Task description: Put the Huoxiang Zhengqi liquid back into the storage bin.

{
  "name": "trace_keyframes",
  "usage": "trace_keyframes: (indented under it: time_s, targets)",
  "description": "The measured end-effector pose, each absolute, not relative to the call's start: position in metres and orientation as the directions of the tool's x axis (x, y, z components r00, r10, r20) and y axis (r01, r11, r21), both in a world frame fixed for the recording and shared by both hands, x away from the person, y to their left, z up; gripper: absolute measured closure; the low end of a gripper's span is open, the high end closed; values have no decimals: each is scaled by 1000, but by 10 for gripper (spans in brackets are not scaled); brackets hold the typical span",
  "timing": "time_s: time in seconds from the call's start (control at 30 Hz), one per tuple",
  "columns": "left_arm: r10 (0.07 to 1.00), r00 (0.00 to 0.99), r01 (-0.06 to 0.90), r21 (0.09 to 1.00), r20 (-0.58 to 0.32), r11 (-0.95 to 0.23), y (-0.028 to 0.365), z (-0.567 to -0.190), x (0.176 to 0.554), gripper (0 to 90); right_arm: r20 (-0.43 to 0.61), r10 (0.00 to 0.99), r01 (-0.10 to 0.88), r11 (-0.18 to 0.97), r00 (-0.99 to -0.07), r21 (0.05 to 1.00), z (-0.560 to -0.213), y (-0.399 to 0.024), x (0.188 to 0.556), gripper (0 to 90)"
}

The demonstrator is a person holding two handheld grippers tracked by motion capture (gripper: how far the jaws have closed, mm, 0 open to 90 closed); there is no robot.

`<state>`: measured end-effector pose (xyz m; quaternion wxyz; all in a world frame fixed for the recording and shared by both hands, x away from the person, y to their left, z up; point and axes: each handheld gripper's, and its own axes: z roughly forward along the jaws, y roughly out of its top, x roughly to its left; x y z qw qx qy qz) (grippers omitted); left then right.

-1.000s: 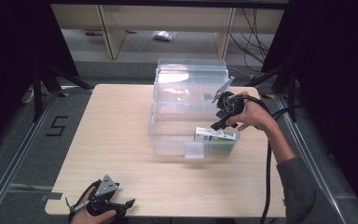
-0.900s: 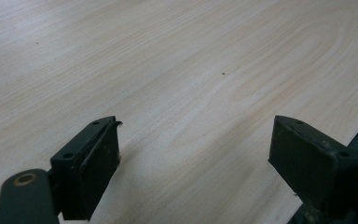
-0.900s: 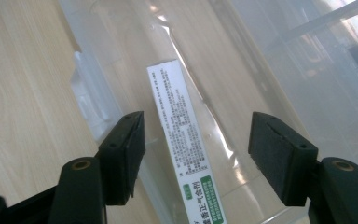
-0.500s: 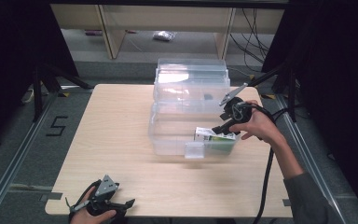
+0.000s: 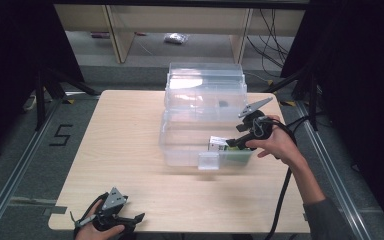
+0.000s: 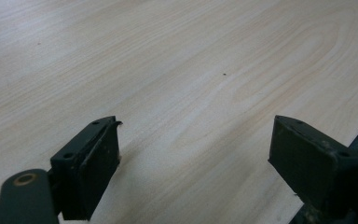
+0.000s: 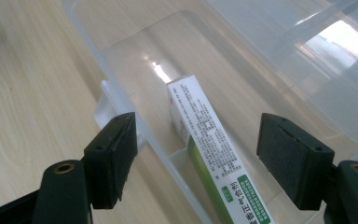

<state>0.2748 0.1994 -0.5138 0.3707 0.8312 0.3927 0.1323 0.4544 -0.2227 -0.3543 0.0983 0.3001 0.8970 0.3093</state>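
At the near edge of the pale wooden table [image 5: 130,130], a person's left hand rests with the left gripper [image 5: 130,221], its black jaws standing wide apart over bare wood grain with nothing between them. Farther in, toward the table's right side, a clear plastic storage bin [image 5: 190,150] sits open, its hinged lid [image 5: 205,90] thrown back behind it. Inside the bin, against its near right wall, lies a white and green carton [image 7: 205,140] printed with small text, resting flat on the bin's floor. The right gripper [image 5: 237,142], held in the person's right hand [image 5: 277,145] just beside the bin's right end, points down at the carton; its jaws have just been opening and now stand well clear on either side of the carton, the pads [image 7: 116,154] not touching it. Beyond the table, wooden shelving [image 5: 180,20] lines the far wall.
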Motion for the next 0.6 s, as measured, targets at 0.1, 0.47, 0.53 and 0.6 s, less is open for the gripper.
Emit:
trace_keyframes:
  time_s: [0.1,0.47,0.53,0.6]
  targets:
    - [753,654,555,723,-72,-412,200,-514,275,155,13,616,480,601,-788,639,-356,-224,451,294]
    - [753,654,554,723,-71,-414,200,-513,275,155,12,628,460,556,-778,692,-363,-228,426,268]
    - [751,656,553,722,-71,-416,199,-514,275,155,13,633,448,533,-774,718,-365,-229,422,259]
    - [753,655,553,723,-70,-414,199,-514,275,155,2,622,430,539,-783,725,-366,-230,419,258]
